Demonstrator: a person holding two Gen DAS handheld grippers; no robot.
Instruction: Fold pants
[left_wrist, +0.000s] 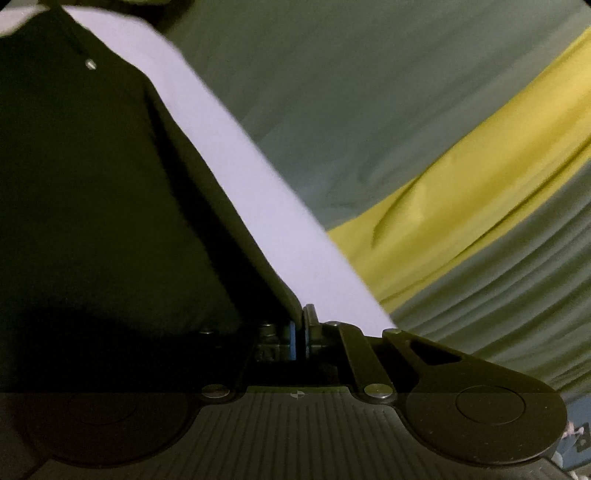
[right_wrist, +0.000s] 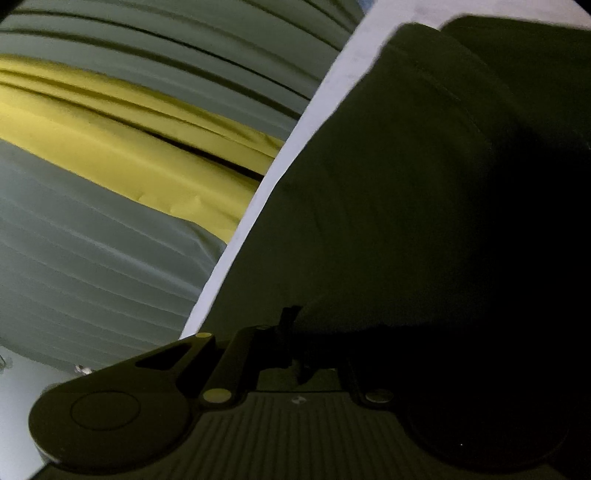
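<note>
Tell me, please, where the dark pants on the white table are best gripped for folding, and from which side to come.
Grip the dark pants at their edge along the white table, coming in low from that open side. There the cloth lies flat and thin, so shut jaws can pinch it. Both the left gripper and the right gripper already meet this edge; whether they hold cloth is too dark to tell.

Pleated grey-green curtain (left_wrist: 369, 92) with a yellow band (left_wrist: 461, 177) behind a pale tabletop (left_wrist: 258, 177)
</note>
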